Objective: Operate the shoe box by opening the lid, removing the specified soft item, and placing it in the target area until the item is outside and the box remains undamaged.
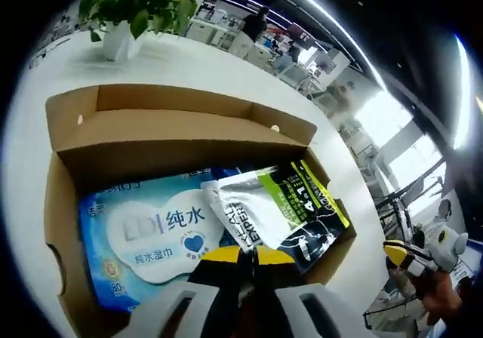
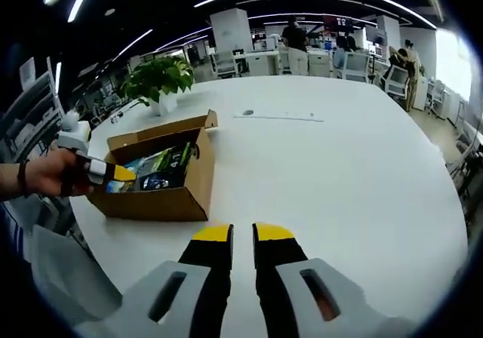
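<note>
Shoe box (image 1: 181,130) of brown cardboard sits open on the white surface (image 1: 226,70), its lid folded back toward 12 o'clock in the left gripper view. Inside lie two soft packs. At 8 o'clock is a blue wet-wipe pack (image 1: 147,236) printed "纯水" and "纯水湿巾". At 4 o'clock is a black, white and green pouch (image 1: 283,210) with "EXPERT" readable, its smaller print too blurred to make out. The left gripper (image 1: 240,256) hangs over the box's near edge, jaws nearly closed with only a slim gap, apparently gripping nothing. The right gripper (image 2: 243,234) hovers over bare surface, jaws narrow, empty. A potted plant (image 2: 160,81) stands beyond the box.
</note>
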Tool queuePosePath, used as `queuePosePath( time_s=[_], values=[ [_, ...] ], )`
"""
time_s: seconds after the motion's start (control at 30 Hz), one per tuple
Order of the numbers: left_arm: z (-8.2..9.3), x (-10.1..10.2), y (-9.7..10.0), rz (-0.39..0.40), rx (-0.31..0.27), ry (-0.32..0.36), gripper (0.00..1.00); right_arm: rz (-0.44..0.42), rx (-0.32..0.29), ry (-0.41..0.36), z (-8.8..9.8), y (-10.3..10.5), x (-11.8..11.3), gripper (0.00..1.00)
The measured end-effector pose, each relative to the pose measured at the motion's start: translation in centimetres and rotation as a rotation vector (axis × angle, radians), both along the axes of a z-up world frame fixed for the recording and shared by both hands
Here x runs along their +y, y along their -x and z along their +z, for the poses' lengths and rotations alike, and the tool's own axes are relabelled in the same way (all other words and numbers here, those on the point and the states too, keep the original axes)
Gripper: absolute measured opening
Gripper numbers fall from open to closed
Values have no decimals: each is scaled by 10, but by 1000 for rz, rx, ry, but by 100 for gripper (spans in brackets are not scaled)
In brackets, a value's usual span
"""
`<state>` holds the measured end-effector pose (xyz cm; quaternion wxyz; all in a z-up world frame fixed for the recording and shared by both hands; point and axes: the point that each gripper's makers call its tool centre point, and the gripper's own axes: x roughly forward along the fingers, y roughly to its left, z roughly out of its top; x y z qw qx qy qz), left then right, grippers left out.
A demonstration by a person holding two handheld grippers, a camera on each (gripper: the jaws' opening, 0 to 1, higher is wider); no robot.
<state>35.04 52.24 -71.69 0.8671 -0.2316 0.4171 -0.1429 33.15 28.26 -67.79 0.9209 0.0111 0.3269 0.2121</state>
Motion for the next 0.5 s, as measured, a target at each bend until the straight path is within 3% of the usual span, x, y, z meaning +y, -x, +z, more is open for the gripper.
queuePosePath(
  time_s=[0.17,0.5],
  values=[
    [3,3,1,31,-18,32,1,27,-5,-12,2,-8,26,9],
    [1,20,3,34,-26,26,1,134,-10,-24,9,-25,75,9]
  ],
)
